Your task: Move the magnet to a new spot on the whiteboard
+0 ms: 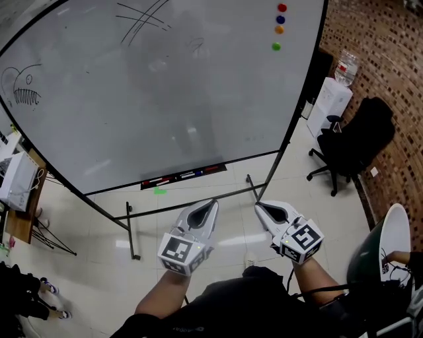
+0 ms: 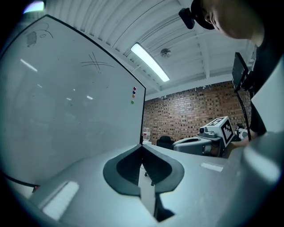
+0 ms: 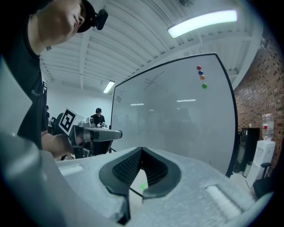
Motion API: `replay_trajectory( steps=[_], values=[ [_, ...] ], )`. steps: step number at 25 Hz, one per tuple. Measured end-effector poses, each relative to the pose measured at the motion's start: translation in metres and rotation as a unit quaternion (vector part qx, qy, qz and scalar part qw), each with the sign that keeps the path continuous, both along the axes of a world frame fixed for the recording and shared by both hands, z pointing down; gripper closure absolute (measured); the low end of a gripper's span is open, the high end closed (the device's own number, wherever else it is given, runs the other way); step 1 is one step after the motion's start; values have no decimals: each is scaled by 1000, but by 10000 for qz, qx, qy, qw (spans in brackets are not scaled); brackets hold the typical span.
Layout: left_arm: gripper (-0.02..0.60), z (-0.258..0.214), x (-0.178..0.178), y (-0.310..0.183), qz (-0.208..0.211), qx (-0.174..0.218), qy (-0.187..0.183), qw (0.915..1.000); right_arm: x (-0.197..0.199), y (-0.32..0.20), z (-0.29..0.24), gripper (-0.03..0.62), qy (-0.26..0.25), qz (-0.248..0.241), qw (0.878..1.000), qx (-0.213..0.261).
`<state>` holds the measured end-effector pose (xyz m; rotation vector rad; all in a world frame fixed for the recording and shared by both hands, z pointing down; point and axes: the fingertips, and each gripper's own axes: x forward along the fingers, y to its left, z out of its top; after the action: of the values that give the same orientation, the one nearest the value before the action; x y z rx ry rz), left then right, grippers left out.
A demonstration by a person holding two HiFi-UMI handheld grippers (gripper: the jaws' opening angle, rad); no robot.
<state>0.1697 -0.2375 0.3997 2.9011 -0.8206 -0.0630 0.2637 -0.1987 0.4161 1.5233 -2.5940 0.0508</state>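
A large whiteboard (image 1: 165, 92) stands ahead on a black frame. Several round magnets sit in a column near its top right corner: red (image 1: 282, 8), blue (image 1: 280, 19), orange (image 1: 279, 30) and green (image 1: 276, 46). They also show as magnets (image 3: 202, 77) in the right gripper view and as small magnets (image 2: 133, 95) in the left gripper view. My left gripper (image 1: 213, 204) and right gripper (image 1: 259, 206) hang low in front of the board, far below the magnets. Both are shut and hold nothing.
A pen tray (image 1: 184, 176) with markers runs along the board's lower edge. The stand's legs (image 1: 132, 231) reach over the floor toward me. A black office chair (image 1: 353, 142) and a water dispenser (image 1: 330, 99) stand at the right by the brick wall. A desk (image 1: 20, 191) is at the left.
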Motion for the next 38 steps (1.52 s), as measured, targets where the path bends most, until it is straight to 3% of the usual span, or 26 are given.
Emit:
replay_trajectory(
  steps=[8,12,16,23,27,33,35,38],
  values=[
    [566,-39,38,-45,-15,484,-64,9988,51,-70,-108,594,144,-93,9925,1212],
    [566,-87,55,-85,-234,814,120,9963,96,-100,-175,594,93,-61,9799,1990],
    [566,-127,82,-120,-313,924,379,9945,148,-131,-224,594,11,-40,9691,2465],
    [566,-164,143,-149,-504,1420,206,9884,209,-192,-310,594,211,-95,9493,3135],
    [566,-156,164,-159,-386,1505,-65,9878,221,-229,-361,594,506,123,9464,3187],
    [566,-150,166,-185,-200,1272,-71,9917,215,-280,-418,592,1157,837,9351,3245],
    [566,-151,166,-189,-64,1220,23,9925,210,-295,-423,499,1407,1042,9323,3166],
    [566,-151,164,-190,51,1181,42,9930,202,-314,-427,476,1737,1310,9275,3041]
  ],
)
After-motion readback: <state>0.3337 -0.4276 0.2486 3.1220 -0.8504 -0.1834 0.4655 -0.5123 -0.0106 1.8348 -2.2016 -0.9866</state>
